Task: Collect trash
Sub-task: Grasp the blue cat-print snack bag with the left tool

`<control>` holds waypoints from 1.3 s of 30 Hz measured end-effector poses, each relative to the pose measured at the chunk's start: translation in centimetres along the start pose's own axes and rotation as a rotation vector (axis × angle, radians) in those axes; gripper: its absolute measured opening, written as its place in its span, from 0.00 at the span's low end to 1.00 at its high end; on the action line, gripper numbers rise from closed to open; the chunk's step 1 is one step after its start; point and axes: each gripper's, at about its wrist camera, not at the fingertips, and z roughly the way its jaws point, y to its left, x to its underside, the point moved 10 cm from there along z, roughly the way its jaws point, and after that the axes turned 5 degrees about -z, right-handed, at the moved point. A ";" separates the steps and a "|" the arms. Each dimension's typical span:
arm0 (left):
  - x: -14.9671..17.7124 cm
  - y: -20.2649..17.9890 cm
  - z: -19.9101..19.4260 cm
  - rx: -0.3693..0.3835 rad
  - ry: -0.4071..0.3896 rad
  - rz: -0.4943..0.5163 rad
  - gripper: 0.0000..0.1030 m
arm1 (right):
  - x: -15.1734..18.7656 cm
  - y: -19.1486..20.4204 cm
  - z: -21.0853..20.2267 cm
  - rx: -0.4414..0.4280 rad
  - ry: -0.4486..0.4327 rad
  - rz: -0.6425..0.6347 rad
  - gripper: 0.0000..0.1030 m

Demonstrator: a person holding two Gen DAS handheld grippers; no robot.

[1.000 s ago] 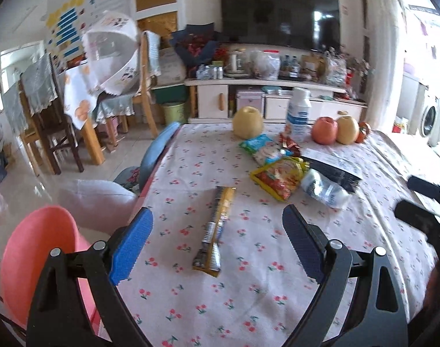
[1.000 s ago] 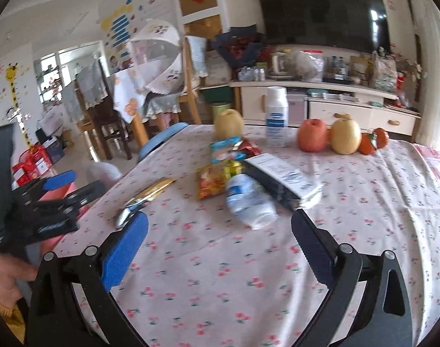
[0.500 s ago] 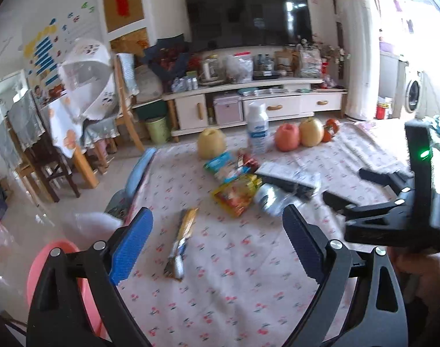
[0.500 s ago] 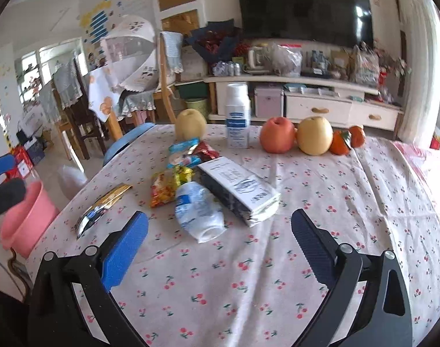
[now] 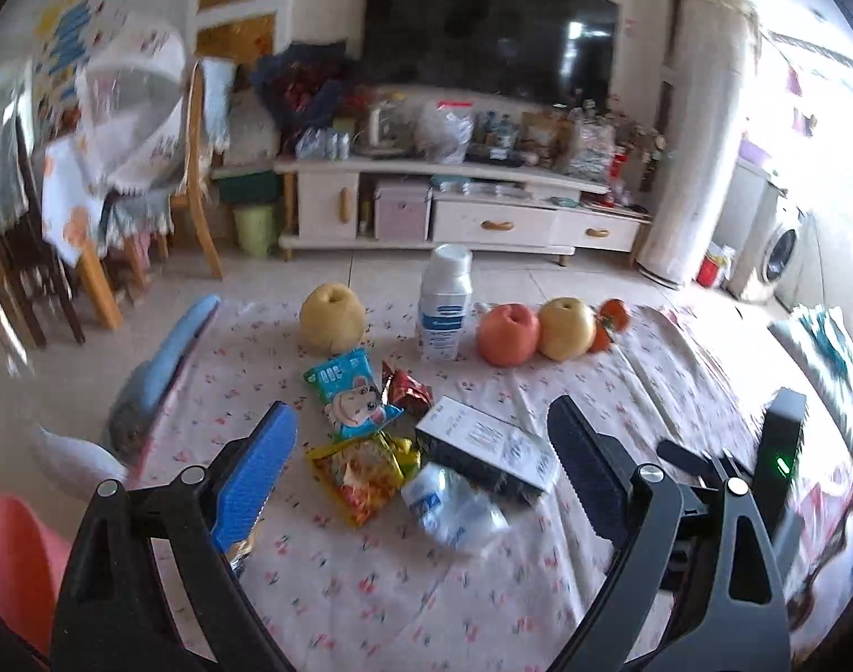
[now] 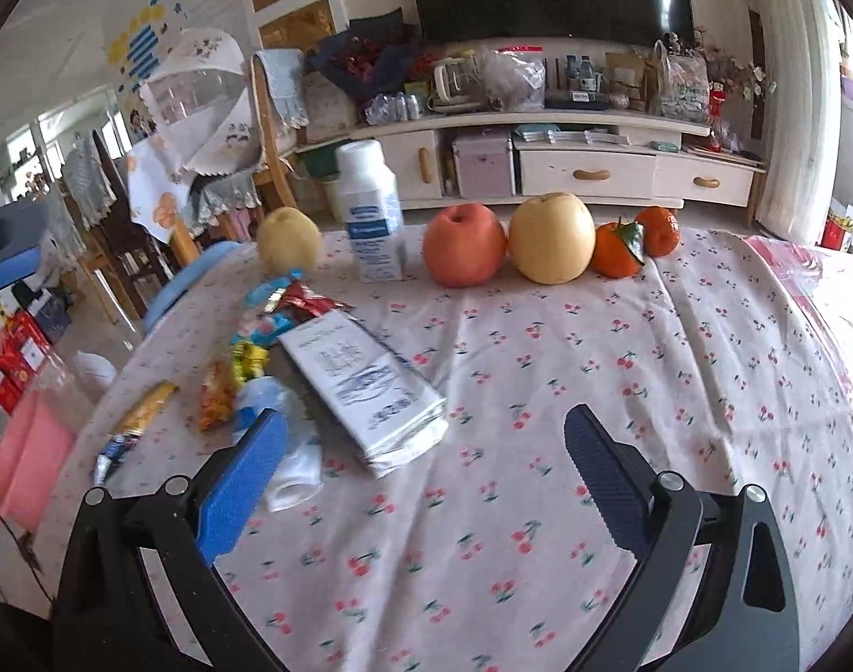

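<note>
Jaws of the left gripper (image 5: 420,470) are spread wide and nothing is held; those of the right gripper (image 6: 426,473) are likewise wide and empty.

At the left table edge a pink bin (image 5: 12,565) is seen below the cloth; its contents cannot be made out. A gold wrapper (image 6: 140,420) lies nearest that edge. Further right the trash is clustered on the table (image 6: 650,369): a blue packet (image 5: 350,392), a red wrapper (image 5: 406,386), a yellow snack bag (image 5: 364,470), a crushed bottle (image 5: 454,509) and a flat box (image 6: 364,386), touching or overlapping.

Along the far edge stand a pear (image 6: 289,241), a white bottle (image 6: 373,213), upright, an apple (image 6: 464,246), a second pear (image 6: 550,238) and two oranges (image 6: 633,243). Bare cloth is seen right of the box.
</note>
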 end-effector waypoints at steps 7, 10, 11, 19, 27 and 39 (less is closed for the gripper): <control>0.2 2.4 10.4 -0.012 0.158 -0.137 0.89 | -0.4 -2.5 2.2 -0.021 0.031 0.068 0.95; 0.8 3.2 13.9 -0.030 0.216 -0.188 0.89 | -0.4 -3.2 2.8 -0.030 0.049 0.097 0.95; 0.9 3.4 14.9 -0.039 0.230 -0.198 0.89 | -0.4 -3.3 2.9 -0.033 0.056 0.104 0.95; 0.9 5.7 20.7 -0.156 0.284 -0.255 0.89 | 0.0 -2.9 3.0 -0.044 0.079 0.070 0.95; 3.0 7.2 23.0 -0.220 0.375 -0.217 0.75 | 0.0 -2.7 2.9 -0.051 0.083 0.057 0.95; 8.3 2.8 17.4 -0.103 0.415 -0.036 0.67 | 1.2 -2.8 2.8 -0.012 0.124 -0.027 0.95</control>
